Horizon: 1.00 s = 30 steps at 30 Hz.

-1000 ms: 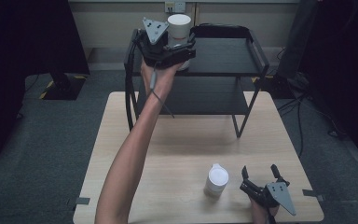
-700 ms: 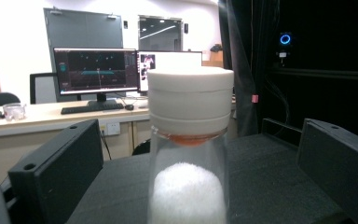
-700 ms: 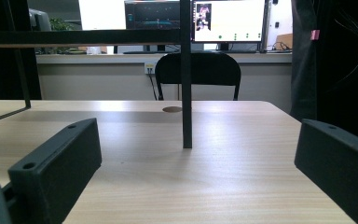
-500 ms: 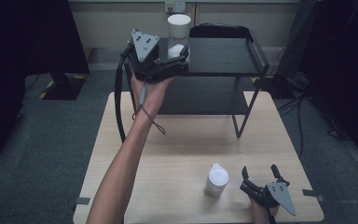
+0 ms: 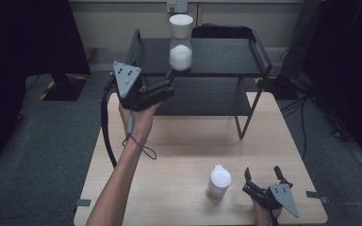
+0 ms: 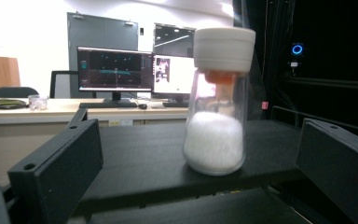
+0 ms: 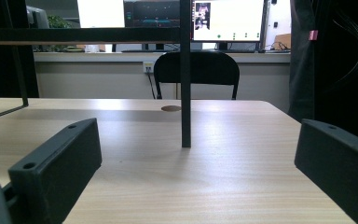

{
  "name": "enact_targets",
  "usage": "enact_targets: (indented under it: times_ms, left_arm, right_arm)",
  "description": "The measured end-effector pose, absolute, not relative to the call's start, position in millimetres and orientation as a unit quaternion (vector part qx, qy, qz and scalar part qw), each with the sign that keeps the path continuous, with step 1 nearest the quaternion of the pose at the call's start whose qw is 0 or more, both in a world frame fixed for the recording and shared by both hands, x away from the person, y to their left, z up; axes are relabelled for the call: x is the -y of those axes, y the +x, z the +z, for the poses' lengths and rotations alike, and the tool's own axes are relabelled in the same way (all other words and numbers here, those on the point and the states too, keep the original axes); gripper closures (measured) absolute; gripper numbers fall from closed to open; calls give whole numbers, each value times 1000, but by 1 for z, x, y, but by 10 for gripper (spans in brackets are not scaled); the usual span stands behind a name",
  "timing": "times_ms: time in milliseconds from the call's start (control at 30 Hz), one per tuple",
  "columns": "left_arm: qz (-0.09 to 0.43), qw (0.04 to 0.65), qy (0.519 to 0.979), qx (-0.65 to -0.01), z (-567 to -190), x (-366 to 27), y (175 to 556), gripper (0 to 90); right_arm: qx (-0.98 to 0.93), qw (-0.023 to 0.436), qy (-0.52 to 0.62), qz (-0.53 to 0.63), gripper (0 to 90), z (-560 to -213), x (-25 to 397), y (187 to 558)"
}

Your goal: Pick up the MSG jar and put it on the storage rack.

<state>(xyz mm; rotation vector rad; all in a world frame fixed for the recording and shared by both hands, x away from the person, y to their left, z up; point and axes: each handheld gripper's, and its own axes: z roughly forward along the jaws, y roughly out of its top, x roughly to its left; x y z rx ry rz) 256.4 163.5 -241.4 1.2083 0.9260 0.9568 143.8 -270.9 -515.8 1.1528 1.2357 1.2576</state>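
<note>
Jaws of the left gripper [image 5: 162,87] stand spread and hold nothing; a second ago they were up at the jar [image 5: 181,43], and now they sit back from it and lower, near the shelf's front edge. The jar stands upright and alone on the top shelf [image 5: 226,56] of the black rack, white lid on, white powder filling its lower half. In the left gripper view the jar [image 6: 218,100] rises ahead between the two jaws, clear of both. I judge the placing done: the jar has been let go and the hand is withdrawing.

The right gripper [image 5: 263,178] rests on the worktop [image 5: 179,150] at the near right, jaws spread and empty, as before. A second jar [image 5: 219,181] with a white lid stands just to its left, apart from it, and is likely next to go up. In the right gripper view a rack leg [image 7: 185,74] stands straight ahead on the bare wood. The raised rim of the top shelf and its side rails are what a lifted jar must clear; the lower shelf [image 5: 202,99] is bare.
</note>
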Motion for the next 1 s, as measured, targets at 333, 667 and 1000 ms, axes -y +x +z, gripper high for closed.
enact_targets:
  times_ms: [333,667,1000]
  left_arm:
    - [442,609,526,-396,-271,-172,222,0]
    - [436,607,519,-414,-320,-169,199,0]
    - [472,580,488,-451,-375,-147,169,0]
  right_arm:
    - [-507,498,478,516,0,-516,269,144]
    - [-507,499,479,515,0,-516,269,144]
    - [-507,499,479,515,0,-516,269,144]
